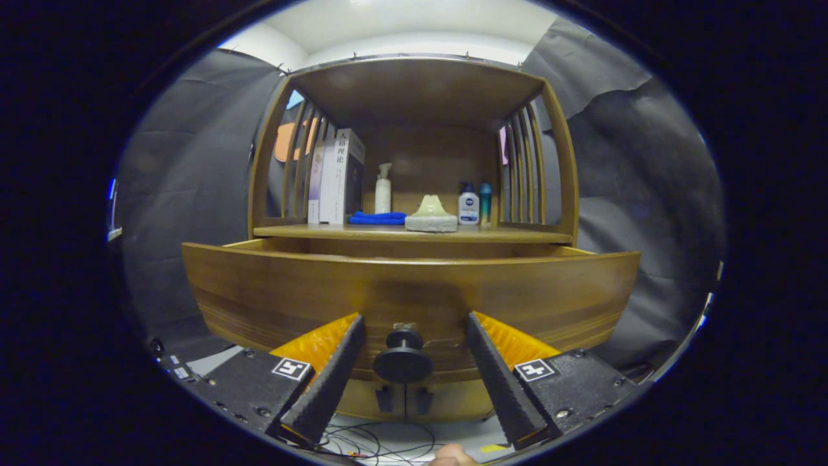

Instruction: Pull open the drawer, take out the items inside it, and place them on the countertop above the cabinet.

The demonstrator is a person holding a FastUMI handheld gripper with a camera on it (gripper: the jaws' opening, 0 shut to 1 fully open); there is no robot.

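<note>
Jaws (412,327): spread apart, gripping nothing. Between them: dark round knob (402,357), untouched by either finger. Just beyond: wooden drawer (291,294), front pulled forward of the cabinet, contents hidden. Farther, on the worktop (504,235): grey block (431,222), blue cloth (377,219), spray bottle (383,189), books (337,176), two small bottles (474,204).
</note>
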